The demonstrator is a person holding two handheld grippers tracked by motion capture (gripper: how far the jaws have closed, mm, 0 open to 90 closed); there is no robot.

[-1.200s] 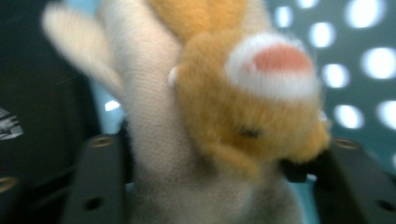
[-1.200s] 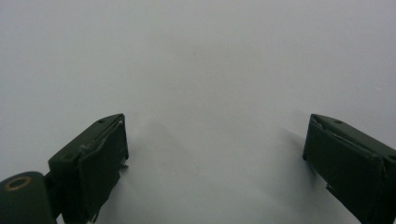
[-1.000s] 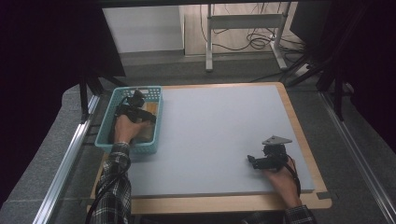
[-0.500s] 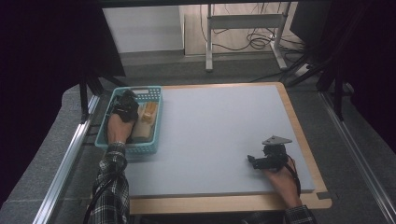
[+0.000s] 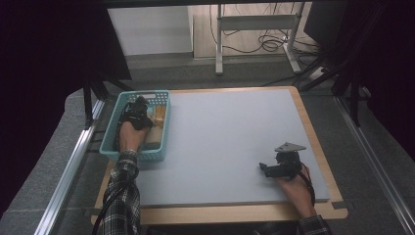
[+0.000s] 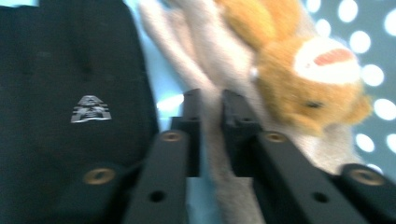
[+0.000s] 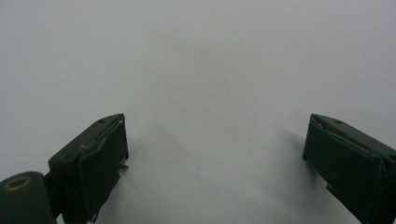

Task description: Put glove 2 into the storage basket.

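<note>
In the teal basket point(image 5: 111, 147), a black cloth point(image 6: 70, 93) crowds my left gripper point(image 6: 211, 112), its fingers pinched on the plush toy point(image 6: 299, 79)'s beige limb, orange-furred. My right gripper point(image 7: 215, 154) gapes empty over the table point(image 5: 230, 137).

You were working in what looked like a lab or test room. The table point(image 5: 235, 147) with its grey mat sat inside a metal frame point(image 5: 73, 166) of rails. Beyond the table's far edge, loose cables point(image 5: 264, 44) lay on the floor under a metal stand point(image 5: 254, 24). Dark screens point(image 5: 44, 73) flanked the table.
</note>
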